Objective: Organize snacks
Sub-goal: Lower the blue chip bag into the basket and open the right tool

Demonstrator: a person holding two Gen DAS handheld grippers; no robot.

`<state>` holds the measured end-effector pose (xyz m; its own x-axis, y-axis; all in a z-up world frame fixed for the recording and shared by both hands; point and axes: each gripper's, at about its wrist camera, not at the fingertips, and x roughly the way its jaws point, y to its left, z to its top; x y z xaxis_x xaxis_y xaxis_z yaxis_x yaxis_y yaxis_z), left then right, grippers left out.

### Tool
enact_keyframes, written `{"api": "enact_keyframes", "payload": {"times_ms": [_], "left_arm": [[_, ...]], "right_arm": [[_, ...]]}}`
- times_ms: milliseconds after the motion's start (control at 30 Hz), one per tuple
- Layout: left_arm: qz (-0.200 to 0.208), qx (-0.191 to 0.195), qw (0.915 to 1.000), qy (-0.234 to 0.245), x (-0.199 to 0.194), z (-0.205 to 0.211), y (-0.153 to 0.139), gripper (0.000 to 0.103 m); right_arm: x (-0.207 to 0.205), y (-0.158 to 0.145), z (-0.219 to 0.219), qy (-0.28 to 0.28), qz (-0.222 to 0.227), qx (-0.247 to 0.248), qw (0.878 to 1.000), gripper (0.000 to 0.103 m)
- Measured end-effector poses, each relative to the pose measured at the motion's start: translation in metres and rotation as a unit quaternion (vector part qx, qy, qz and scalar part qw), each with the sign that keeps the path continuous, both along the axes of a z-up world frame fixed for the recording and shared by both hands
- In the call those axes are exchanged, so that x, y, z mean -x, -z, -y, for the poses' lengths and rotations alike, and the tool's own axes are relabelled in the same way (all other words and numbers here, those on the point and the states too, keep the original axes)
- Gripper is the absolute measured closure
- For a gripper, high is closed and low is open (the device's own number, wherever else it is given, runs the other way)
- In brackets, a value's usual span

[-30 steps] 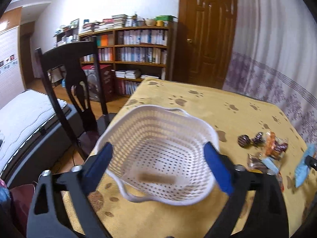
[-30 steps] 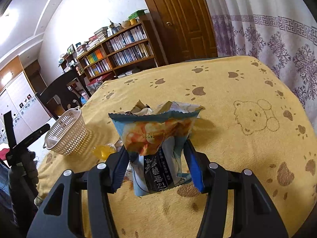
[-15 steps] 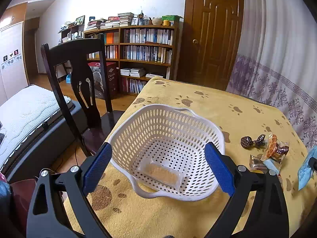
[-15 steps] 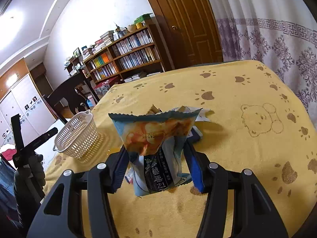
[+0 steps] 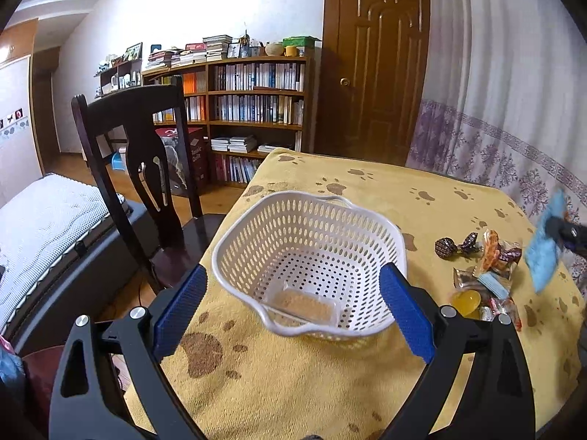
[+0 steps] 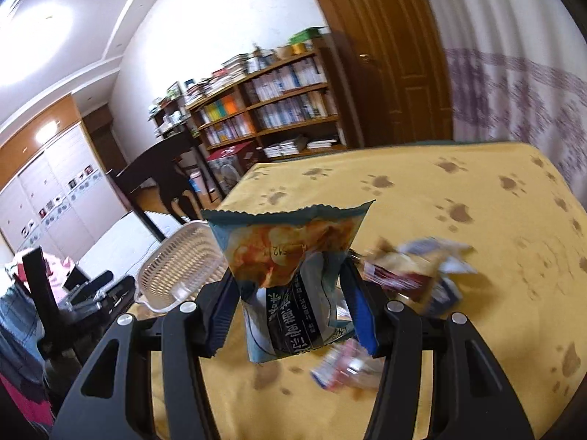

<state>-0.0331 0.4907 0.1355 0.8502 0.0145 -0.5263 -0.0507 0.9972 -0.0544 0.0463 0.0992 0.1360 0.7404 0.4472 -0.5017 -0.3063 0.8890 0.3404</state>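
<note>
Swinging left now, the right gripper [image 6: 290,311] has carried its teal crinkle-edged snack packet [image 6: 290,275] away from the pile and toward the basket, and the right wrist view blurs with the motion. Its blue-padded fingers [image 6: 363,315] are pinched in on the lower half of the packet, which hangs clear above the table, long axis upright, serrated top seam pointing up, printed face toward the camera. Just below and right of it lies the heap of small wrapped snacks [image 6: 414,271], smeared by blur.

Over on the other side, the left gripper [image 5: 291,302] is spread wide with nothing between its blue fingers [image 5: 405,315]; they sit on either side of the near rim of the white perforated plastic basket [image 5: 312,227] without clearly touching it. One clear wrapped biscuit bar [image 5: 302,302] lies flat in the basket bottom, long axis running left to right. Right of the basket, on the yellow paw-print tablecloth [image 5: 403,190] over the table, sits the candy pile, and at the frame's right edge the teal packet appears as a blue blur in the air. Beyond the table's left edge stands a dark wooden chair [image 5: 135,139], then a wooden bookshelf [image 5: 253,110] and a brown door [image 5: 374,73].
</note>
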Motion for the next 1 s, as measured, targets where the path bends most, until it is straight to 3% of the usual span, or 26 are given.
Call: {"api": "enact_keyframes", "payload": {"times_ms": [233, 533, 800, 1000], "left_arm": [[-0.006, 0.009, 0.9999, -0.004, 0.002, -0.011, 0.011, 0.007], [0.004, 0.033, 0.9994, -0.013, 0.009, -0.028, 0.006, 0.007], [0.002, 0.028, 0.9996, -0.009, 0.008, -0.024, 0.007, 0.006], [-0.004, 0.029, 0.9995, -0.01, 0.004, -0.023, 0.008, 0.006]], "right_arm": [[-0.023, -0.016, -0.075, -0.052, 0.011, 0.013, 0.999, 0.048], [-0.046, -0.01, -0.155, -0.099, 0.001, 0.047, 0.994, 0.048], [-0.063, 0.005, -0.191, -0.111, -0.018, 0.071, 0.991, 0.046], [-0.065, 0.011, -0.194, -0.114, -0.024, 0.065, 0.991, 0.035]]}}
